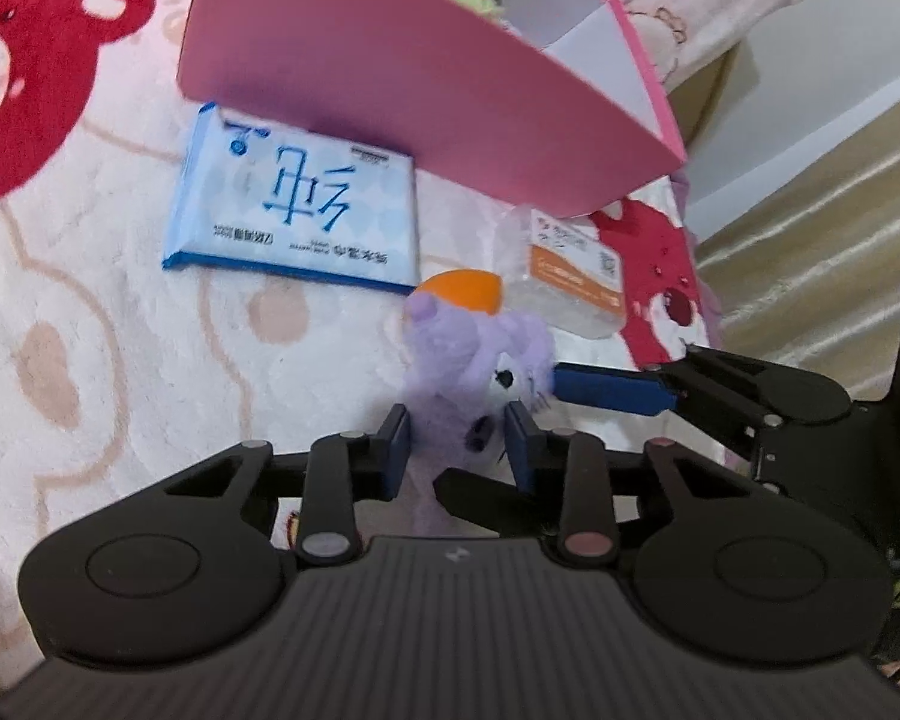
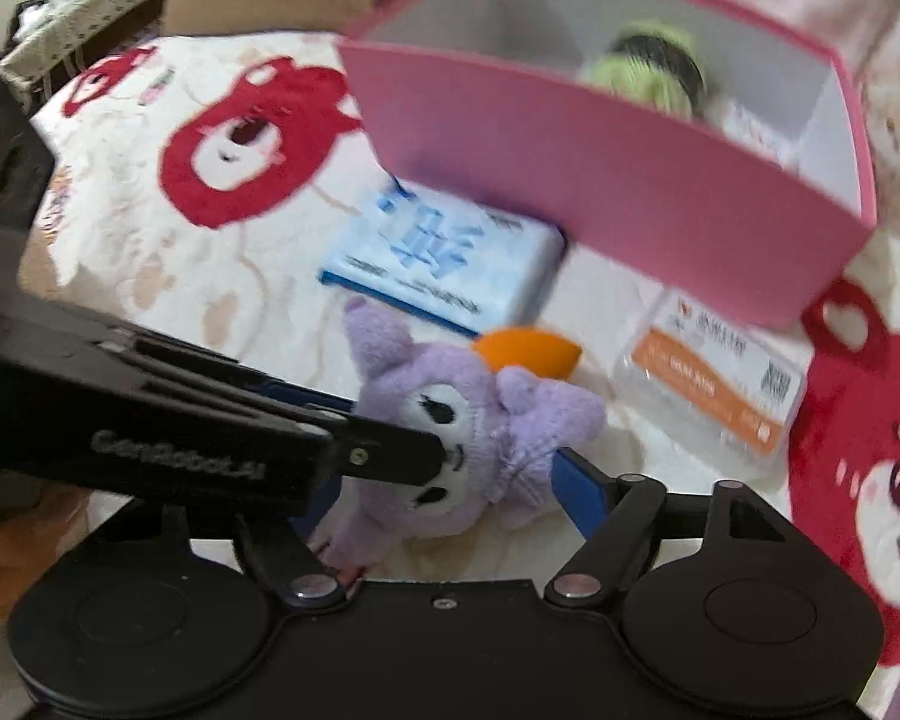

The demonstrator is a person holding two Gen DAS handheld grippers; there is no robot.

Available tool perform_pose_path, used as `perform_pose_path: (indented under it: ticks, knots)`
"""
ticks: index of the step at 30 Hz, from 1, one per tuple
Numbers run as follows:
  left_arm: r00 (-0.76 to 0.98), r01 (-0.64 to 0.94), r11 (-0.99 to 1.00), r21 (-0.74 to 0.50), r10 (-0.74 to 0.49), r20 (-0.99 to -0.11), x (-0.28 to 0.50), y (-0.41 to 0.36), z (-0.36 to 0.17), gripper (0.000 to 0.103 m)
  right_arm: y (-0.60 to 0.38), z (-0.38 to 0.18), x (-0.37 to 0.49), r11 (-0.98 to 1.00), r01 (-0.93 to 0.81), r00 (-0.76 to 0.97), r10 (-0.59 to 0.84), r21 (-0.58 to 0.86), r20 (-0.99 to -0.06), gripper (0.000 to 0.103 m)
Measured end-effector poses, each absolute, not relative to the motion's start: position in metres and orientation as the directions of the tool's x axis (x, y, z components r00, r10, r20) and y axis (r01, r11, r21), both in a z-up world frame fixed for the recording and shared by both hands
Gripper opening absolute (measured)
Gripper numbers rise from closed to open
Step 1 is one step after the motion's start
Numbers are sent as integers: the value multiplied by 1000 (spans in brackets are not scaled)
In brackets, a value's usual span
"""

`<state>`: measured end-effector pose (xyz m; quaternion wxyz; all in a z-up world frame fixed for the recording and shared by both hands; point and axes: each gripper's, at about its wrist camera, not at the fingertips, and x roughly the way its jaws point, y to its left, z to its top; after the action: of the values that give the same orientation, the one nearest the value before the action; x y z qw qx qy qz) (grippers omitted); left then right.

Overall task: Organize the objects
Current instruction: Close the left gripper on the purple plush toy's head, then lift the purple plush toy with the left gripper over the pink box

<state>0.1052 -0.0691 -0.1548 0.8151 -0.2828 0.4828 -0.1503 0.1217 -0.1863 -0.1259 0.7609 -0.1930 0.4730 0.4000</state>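
Note:
A purple plush toy (image 1: 480, 354) (image 2: 450, 414) lies on a white blanket printed with red bears (image 1: 90, 330). My left gripper (image 1: 457, 420) is shut on its lower half, a blue pad pressed in on each side. In the right wrist view the left gripper's black fingers (image 2: 384, 456) come in from the left across the toy's face. My right gripper (image 2: 444, 474) is open and straddles the toy; its right pad (image 2: 579, 486) sits by the toy's edge, and its left finger is mostly hidden behind the left gripper. One right finger (image 1: 615, 390) shows in the left wrist view.
A pink box (image 1: 420, 90) (image 2: 600, 192) stands open just beyond, holding a green and black item (image 2: 648, 72). In front of it lie a blue wipes pack (image 1: 294, 198) (image 2: 444, 252), a clear case with an orange label (image 1: 570, 276) (image 2: 708, 396) and an orange teardrop piece (image 1: 462, 291) (image 2: 528, 351).

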Motion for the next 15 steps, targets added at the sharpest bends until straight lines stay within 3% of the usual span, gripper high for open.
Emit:
perform_pose_path:
  ticks: [1,7,11,15]
  knots:
    - [485,-18,785,-620,-535,-692,104,-69,-152,25,-186,-122,117,587,-804,224,445,93,-867,68]
    - [496,6,805,-593,-517,-697,100,-71,-140,25,-182,-113,112,583,-811,272,434,38,-859,69]
    - [497,-46,831,-554,-462,-735,103,-68,-153,24,-182,-128,124,630,-776,270,364,22,-891,83]
    - [488,-96,819,-566,-456,-744,108,-58,-168,25,-183,-139,137,644,-762,215,346,65,-914,88]
